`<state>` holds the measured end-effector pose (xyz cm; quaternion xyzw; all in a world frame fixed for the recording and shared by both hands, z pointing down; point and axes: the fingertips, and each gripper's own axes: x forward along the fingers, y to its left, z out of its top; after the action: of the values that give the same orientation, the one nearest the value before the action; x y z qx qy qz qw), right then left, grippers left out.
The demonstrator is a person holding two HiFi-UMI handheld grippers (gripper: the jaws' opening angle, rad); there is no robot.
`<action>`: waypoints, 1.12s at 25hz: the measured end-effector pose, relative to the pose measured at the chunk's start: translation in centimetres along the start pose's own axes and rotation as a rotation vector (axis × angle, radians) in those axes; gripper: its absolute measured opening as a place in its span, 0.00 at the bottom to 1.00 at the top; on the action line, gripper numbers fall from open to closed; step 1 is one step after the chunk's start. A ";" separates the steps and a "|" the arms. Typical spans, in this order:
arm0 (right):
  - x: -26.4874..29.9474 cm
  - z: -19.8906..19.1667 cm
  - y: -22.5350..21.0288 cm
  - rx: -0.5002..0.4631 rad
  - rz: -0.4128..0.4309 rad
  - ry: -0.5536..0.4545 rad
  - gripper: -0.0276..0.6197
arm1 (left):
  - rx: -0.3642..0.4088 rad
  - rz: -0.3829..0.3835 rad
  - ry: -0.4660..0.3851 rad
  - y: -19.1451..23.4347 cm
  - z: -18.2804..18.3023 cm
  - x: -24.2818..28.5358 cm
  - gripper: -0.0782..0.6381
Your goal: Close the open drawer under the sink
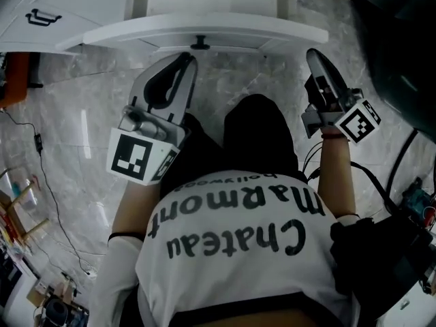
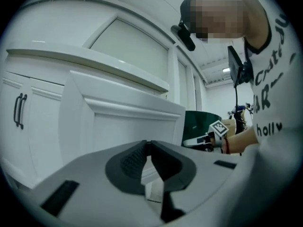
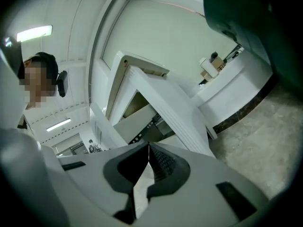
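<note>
The white drawer (image 1: 204, 29) under the sink stands pulled out, with a black knob (image 1: 199, 44) under the middle of its front edge. My left gripper (image 1: 187, 58) is shut and empty, its tips just short of the drawer front left of the knob. In the left gripper view the panelled drawer front (image 2: 128, 122) fills the space behind the closed tips (image 2: 148, 143). My right gripper (image 1: 313, 54) is shut too, holding nothing, beside the drawer's right end. The right gripper view shows the drawer's open side and rail (image 3: 156, 112) past the tips (image 3: 149, 145).
A white cabinet door with a black handle (image 1: 41, 18) lies left of the drawer. A dark green bin (image 1: 402, 39) stands at the right. Cables (image 1: 41, 155) and clutter lie on the marble floor at the left. The person's knees (image 1: 255, 125) are between the grippers.
</note>
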<state>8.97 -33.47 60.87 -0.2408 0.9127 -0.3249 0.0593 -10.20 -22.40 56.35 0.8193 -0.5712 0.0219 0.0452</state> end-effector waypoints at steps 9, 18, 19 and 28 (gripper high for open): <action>-2.0 -1.0 -0.8 -0.023 -0.029 -0.026 0.06 | 0.070 0.081 0.078 0.8 -1.3 1.5 0.33; -3.0 -0.1 -0.2 -0.065 -0.032 -0.043 0.06 | 0.122 0.095 0.083 0.1 -1.2 3.2 0.33; -3.2 -0.2 -0.2 -0.069 -0.040 -0.042 0.06 | 0.107 0.093 0.075 0.2 -1.2 3.2 0.28; -3.6 -0.6 -0.2 -0.066 -0.057 -0.032 0.06 | 0.100 0.063 0.057 0.7 -1.0 3.7 0.27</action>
<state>12.01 -31.56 61.27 -0.2737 0.9146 -0.2922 0.0564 -9.52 -25.97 57.73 0.8011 -0.5934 0.0750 0.0197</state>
